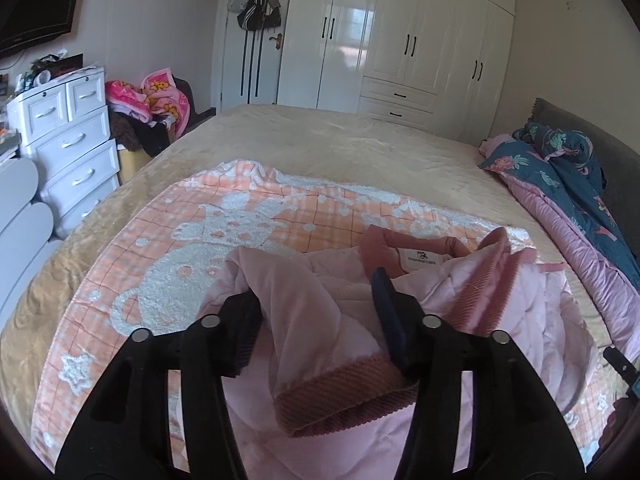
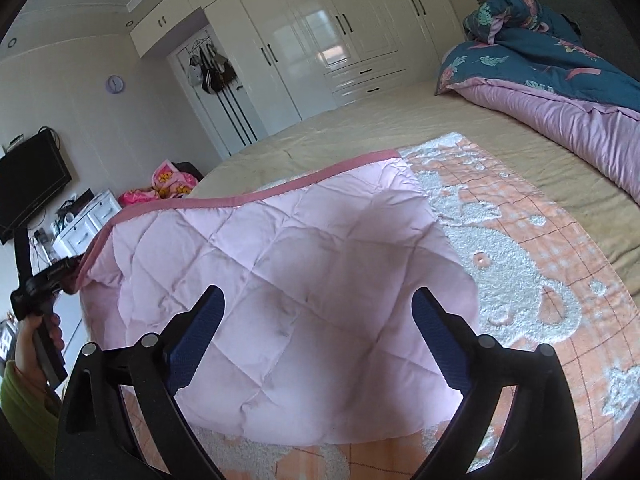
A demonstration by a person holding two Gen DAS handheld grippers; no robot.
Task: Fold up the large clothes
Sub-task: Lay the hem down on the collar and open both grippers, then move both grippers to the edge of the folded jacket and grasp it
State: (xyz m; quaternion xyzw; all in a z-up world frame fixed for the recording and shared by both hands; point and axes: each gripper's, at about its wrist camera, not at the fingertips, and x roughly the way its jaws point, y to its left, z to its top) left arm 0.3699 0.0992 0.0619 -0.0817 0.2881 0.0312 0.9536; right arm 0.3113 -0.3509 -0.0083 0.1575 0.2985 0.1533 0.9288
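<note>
A pale pink quilted jacket (image 1: 348, 292) lies on an orange-and-white checked blanket (image 1: 208, 232) spread on the bed. It has a darker pink ribbed collar (image 1: 404, 242) with a white label. My left gripper (image 1: 316, 286) stands open around a sleeve. That sleeve's ribbed cuff (image 1: 340, 400) rests loose between the fingers. In the right wrist view the jacket (image 2: 280, 264) shows its smooth quilted back, edged by a darker pink hem (image 2: 256, 196). My right gripper (image 2: 320, 294) hovers over it, wide open and holding nothing. A hand holds the left gripper (image 2: 40, 284) at the jacket's left end.
The beige bed cover (image 1: 340, 140) stretches beyond the blanket. A blue floral quilt with pink lining (image 1: 560, 184) is heaped along the headboard side. White drawers (image 1: 72, 148) stand left of the bed, and a white wardrobe (image 1: 400, 32) fills the far wall.
</note>
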